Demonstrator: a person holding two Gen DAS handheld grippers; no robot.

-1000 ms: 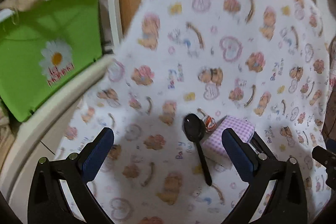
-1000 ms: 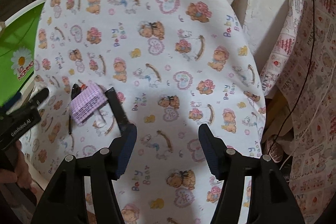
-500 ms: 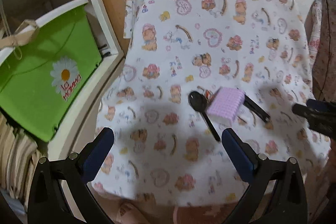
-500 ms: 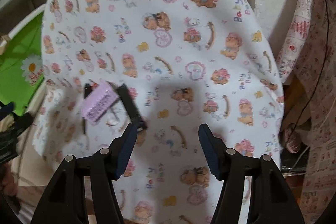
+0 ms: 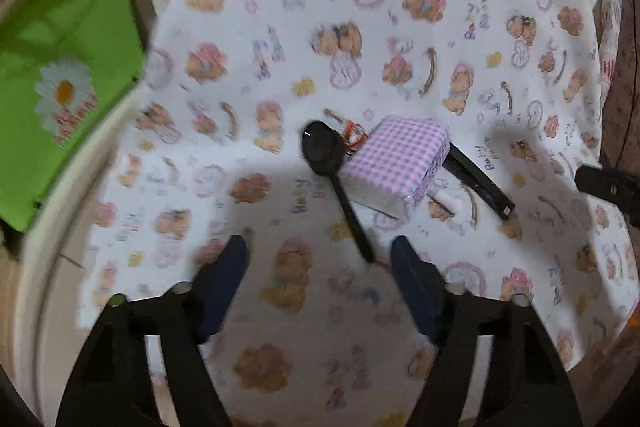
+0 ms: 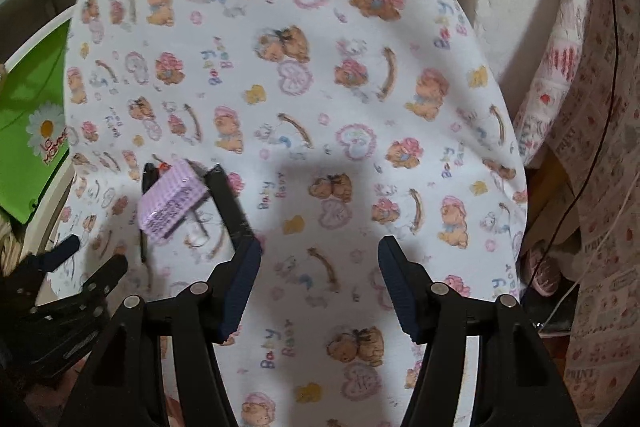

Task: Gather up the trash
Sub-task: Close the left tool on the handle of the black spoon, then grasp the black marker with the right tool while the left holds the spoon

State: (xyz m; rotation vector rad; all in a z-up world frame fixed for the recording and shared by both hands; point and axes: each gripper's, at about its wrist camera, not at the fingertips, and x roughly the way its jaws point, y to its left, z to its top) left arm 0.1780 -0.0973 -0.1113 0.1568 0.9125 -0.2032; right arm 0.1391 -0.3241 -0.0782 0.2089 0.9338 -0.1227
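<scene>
The left claw (image 5: 318,255) has just dipped toward the worktop (image 5: 400,27) and narrowed, still apart around nothing, nearing the spoon (image 5: 332,167) handle beside the box (image 5: 396,163), while the right claw (image 6: 318,259) hangs apart, empty.

Black plastic spoon (image 5: 326,163): lies flat on teddy-print cloth, bowl up-frame, handle running down-right. Lilac gingham carton (image 5: 398,163): small box on its side, touching spoon's right edge, pale end face toward camera. Small red-and-white wrapper (image 5: 354,135): crumpled, wedged between spoon bowl and carton; detail unclear. Black flat stick (image 5: 478,183): long, emerges from beneath carton's right side, angled down-right. Small white scrap (image 5: 450,201): just below carton.
</scene>
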